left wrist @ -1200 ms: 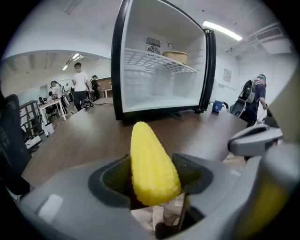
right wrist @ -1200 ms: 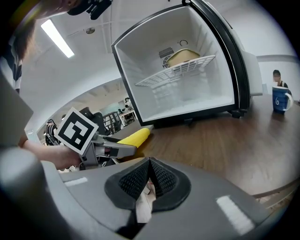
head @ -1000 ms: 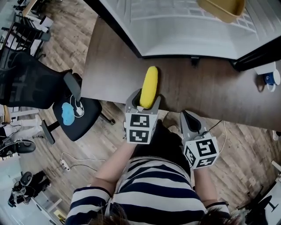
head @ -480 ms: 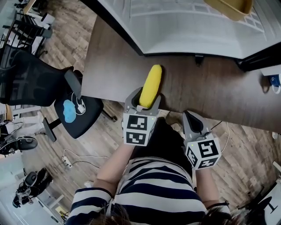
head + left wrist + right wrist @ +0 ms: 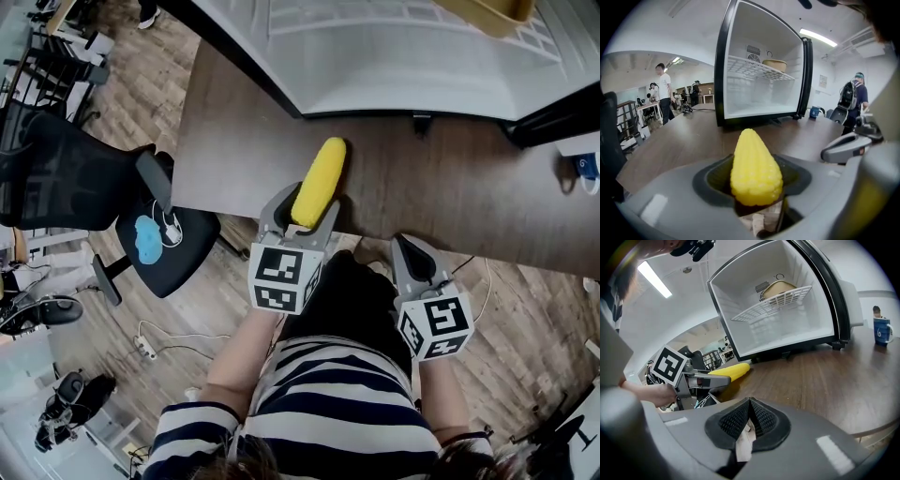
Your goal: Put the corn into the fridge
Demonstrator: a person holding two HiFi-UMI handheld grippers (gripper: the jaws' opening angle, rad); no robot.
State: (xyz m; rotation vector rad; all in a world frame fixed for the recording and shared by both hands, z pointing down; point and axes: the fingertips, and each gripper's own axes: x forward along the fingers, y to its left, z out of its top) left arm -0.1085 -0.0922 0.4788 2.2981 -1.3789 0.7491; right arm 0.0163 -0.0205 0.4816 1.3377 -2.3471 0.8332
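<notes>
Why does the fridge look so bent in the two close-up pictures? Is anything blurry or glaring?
Left gripper view: the wide lens bows the fridge and darkens the corners; the corn is sharp. Right gripper view: the fridge tilts and curves, a ceiling light glares white. Head view: lines bend far less.

The corn's (image 5: 319, 178) butt end hides between the left gripper's (image 5: 302, 214) jaws; the tan tub (image 5: 483, 14) overruns the top edge.

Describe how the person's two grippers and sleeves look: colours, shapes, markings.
The left gripper and right gripper are grey, with dark pads. Each carries a white cube bearing black square markers. The person wears a short-sleeved top striped dark and white.
</notes>
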